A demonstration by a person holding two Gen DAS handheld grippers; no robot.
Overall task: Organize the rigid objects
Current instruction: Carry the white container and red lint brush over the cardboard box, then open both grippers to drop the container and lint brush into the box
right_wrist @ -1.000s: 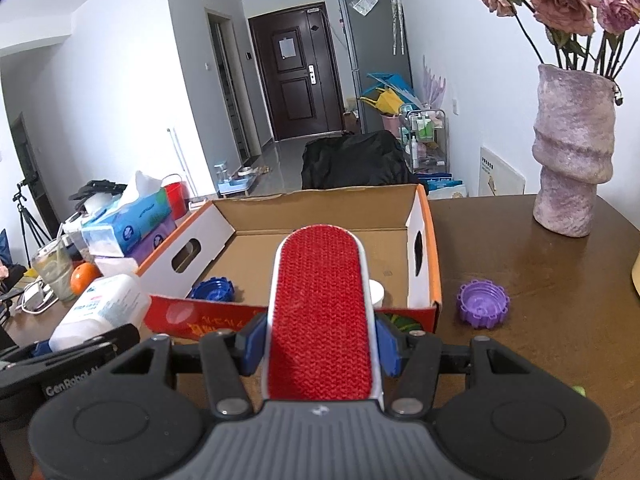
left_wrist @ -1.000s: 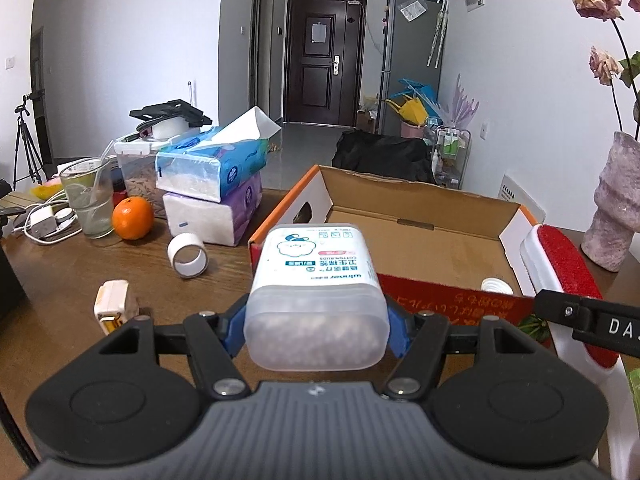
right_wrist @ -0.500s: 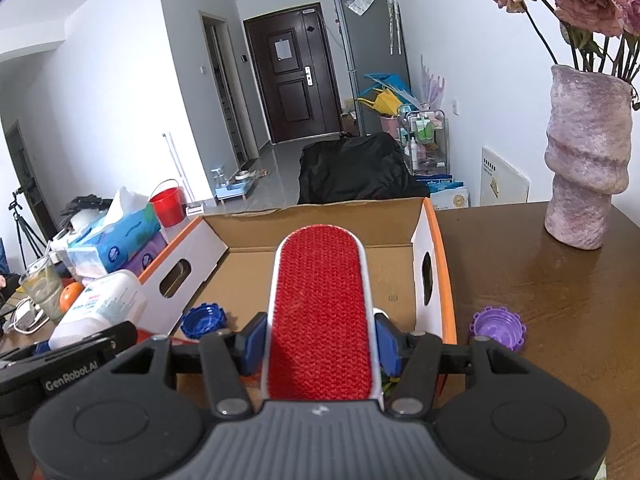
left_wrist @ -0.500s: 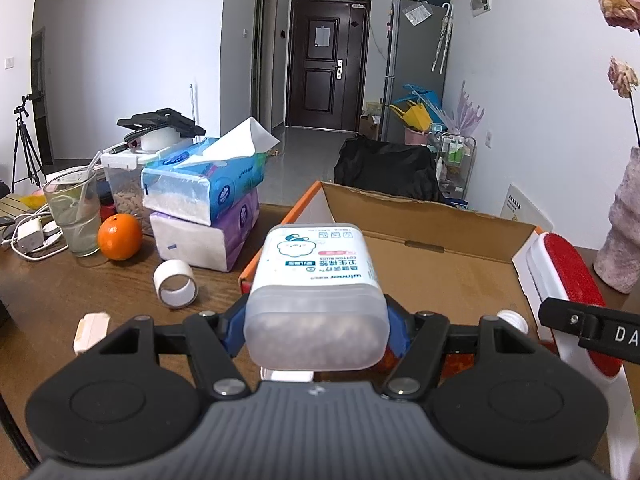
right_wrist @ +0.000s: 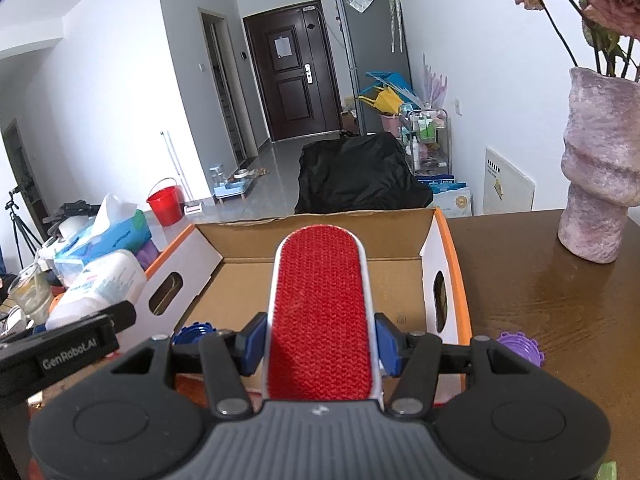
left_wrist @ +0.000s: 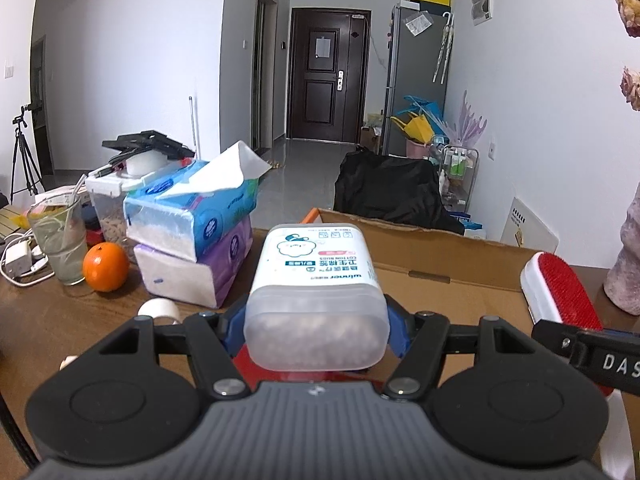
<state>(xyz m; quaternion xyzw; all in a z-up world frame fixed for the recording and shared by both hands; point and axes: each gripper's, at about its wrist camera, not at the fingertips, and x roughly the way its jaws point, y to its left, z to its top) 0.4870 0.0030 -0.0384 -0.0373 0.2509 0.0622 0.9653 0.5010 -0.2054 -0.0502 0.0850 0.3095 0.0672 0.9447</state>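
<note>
My left gripper (left_wrist: 316, 334) is shut on a white cotton-bud box (left_wrist: 316, 280), held over the near left edge of the open cardboard box (left_wrist: 448, 276). My right gripper (right_wrist: 320, 344) is shut on a red lint brush (right_wrist: 320, 304) with a white rim, which pokes out over the cardboard box (right_wrist: 320, 280). In the left wrist view the lint brush (left_wrist: 560, 288) shows at the right. The right wrist view shows the cotton-bud box (right_wrist: 100, 284) at the left. A blue cap (right_wrist: 196, 330) lies inside the cardboard box near its front wall.
Stacked tissue packs (left_wrist: 192, 236), an orange (left_wrist: 106, 266), a glass (left_wrist: 60, 240) and a tape roll (left_wrist: 160, 308) sit left of the box. A purple cap (right_wrist: 520, 346) and a pink vase (right_wrist: 600, 184) stand on the table at the right.
Both grippers have moved forward over the cardboard box with their loads; the box and the table items have slid nearer and lower in both views.
</note>
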